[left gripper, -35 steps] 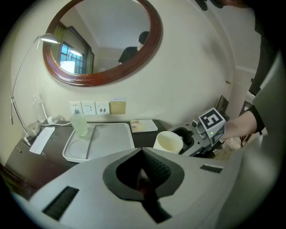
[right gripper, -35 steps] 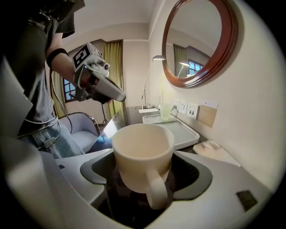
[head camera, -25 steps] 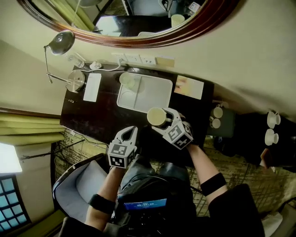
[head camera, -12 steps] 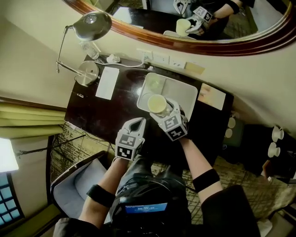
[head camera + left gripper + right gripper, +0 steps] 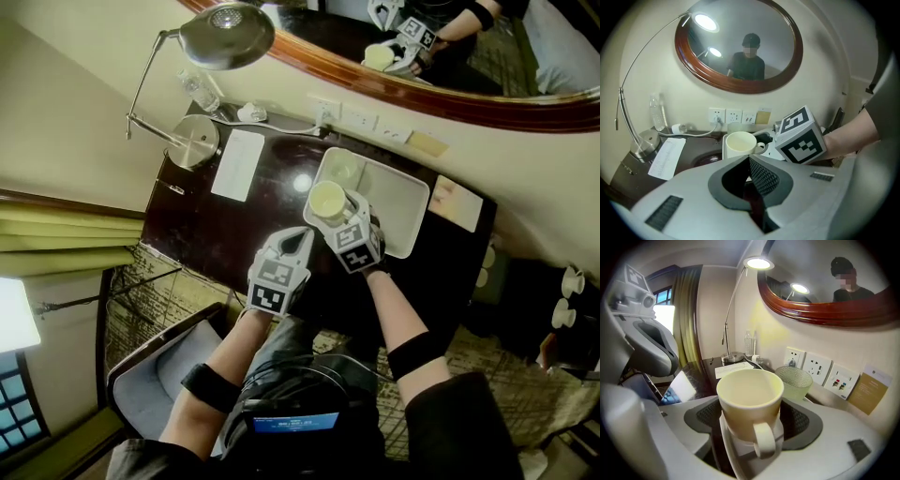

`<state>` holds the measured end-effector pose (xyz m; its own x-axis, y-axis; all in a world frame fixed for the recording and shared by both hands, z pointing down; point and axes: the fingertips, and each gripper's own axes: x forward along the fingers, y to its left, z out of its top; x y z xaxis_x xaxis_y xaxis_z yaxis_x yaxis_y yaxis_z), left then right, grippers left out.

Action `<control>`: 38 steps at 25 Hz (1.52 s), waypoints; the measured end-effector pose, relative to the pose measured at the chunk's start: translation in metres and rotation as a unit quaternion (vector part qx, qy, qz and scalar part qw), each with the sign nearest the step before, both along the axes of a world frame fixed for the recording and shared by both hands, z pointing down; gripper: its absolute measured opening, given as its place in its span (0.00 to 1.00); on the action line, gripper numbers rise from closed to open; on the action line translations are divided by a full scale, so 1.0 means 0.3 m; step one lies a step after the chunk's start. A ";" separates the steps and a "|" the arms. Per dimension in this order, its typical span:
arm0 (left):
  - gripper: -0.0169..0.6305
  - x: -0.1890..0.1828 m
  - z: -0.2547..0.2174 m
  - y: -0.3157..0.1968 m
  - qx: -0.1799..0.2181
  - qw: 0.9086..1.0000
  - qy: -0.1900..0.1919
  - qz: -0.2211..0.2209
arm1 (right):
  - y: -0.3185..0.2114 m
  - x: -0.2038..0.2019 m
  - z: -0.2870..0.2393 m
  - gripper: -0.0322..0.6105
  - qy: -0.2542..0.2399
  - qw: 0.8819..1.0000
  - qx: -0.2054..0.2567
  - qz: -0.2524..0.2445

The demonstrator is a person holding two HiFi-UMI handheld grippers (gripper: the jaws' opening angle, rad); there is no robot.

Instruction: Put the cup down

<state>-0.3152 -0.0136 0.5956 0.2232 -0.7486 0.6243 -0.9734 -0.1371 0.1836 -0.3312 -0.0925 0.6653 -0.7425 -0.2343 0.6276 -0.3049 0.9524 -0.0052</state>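
The cup (image 5: 327, 200), pale yellow and upright with its mouth up, sits between the jaws of the right gripper (image 5: 330, 208), which are spread wide and pressed on its sides; in the right gripper view its handle faces the camera (image 5: 749, 401); it is over the near left corner of the white tray (image 5: 398, 202), and whether its base touches the tray cannot be told; just beyond it, in the tray's far left corner, stands a ribbed glass tumbler (image 5: 340, 172), the closest thing in its way; the left gripper (image 5: 302, 239) hangs just left of and nearer than the cup, over the dark desk (image 5: 206, 225), jaws closed on nothing; further left on the desk lies a sheet of paper (image 5: 237, 165), and beyond that the round base and bent stem of a lamp (image 5: 225, 36) with a water bottle (image 5: 202, 91) beside it; wall sockets (image 5: 361, 117) run along the far edge under a wood-framed mirror (image 5: 422, 89); right of the tray lies a card (image 5: 457, 203).
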 end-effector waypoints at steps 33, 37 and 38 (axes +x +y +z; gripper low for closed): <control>0.03 0.050 -0.071 0.038 0.019 0.999 0.021 -0.021 | 0.022 0.152 -0.094 0.75 0.005 1.000 -0.008 0.004; 0.03 0.107 -0.119 0.065 0.036 0.999 0.025 -0.028 | 0.039 0.259 -0.179 0.65 0.000 1.000 -0.010 0.007; 0.03 0.120 -0.134 0.066 0.044 0.998 0.024 -0.028 | 0.036 0.288 -0.203 0.64 -0.003 1.000 -0.012 0.009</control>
<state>-0.2792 0.0063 0.5554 0.2064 -0.8125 0.5452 -0.9706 -0.0996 0.2190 -0.2449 -0.0816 0.6045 -0.7422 -0.2330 0.6284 -0.3226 0.9460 -0.0303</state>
